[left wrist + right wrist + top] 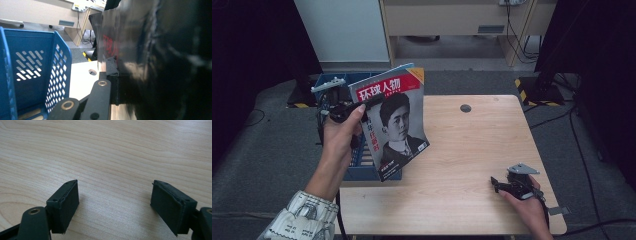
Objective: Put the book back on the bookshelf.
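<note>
Magazine [396, 122] upright, long axis vertical, cover facing camera, clamped in left gripper [362, 106] jaws

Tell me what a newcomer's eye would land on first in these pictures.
First the magazine, held upright in the air over the table's left edge by the left gripper, shut on its edge; its cover shows a portrait under a red title band. Behind it stands a blue basket. The right gripper rests open on the table's near right part.

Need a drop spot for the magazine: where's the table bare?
Bare wood from the magazine across to the right gripper, and up to the round hole. Crowded at the left edge: blue basket under the left gripper.
</note>
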Motion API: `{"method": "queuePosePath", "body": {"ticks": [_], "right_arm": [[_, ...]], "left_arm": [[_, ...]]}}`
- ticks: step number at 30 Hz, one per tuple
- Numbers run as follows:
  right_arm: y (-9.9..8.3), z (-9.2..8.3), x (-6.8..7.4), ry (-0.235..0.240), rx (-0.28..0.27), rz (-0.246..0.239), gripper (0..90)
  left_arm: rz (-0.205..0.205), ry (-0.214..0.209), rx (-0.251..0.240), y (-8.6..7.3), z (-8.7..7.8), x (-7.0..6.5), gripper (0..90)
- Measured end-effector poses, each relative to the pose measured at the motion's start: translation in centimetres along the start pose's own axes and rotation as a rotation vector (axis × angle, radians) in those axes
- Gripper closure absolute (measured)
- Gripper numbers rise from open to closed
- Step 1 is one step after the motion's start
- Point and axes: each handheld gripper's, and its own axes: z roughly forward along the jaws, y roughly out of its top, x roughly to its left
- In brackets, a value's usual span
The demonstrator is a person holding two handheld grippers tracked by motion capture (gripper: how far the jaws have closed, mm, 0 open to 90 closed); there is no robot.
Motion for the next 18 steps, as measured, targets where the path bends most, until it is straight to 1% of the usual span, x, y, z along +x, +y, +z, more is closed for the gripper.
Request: {"method": "queuePosePath", "body": {"ticks": [2,5,7,12,18], "right_arm": [[0.0,0.0,0.0,0.000,0.000,0.000,22.7],[0.0,0.0,0.0,0.000,0.000,-0.004,22.7],[0.0,0.0,0.0,-0.001,-0.001,-0.004,22.6],[0.0,0.0,0.0,-0.002,-0.002,-0.004,22.6],[0.0,0.0,0.0,-0.002,-0.001,-0.004,22.6]], "left_arm": [[0.003,0.004,0.005,-0.1,-0.1,0.3,86.9],[0.002,0.005,0.000,-0.2,-0.3,0.5,86.9],[-0.007,0.005,-0.005,-0.1,-0.5,0.7,86.9],[-0.017,0.016,-0.022,0.1,-1.3,1.2,86.9],[-0.014,0.030,-0.026,0.3,-2.3,1.7,86.9]]}}
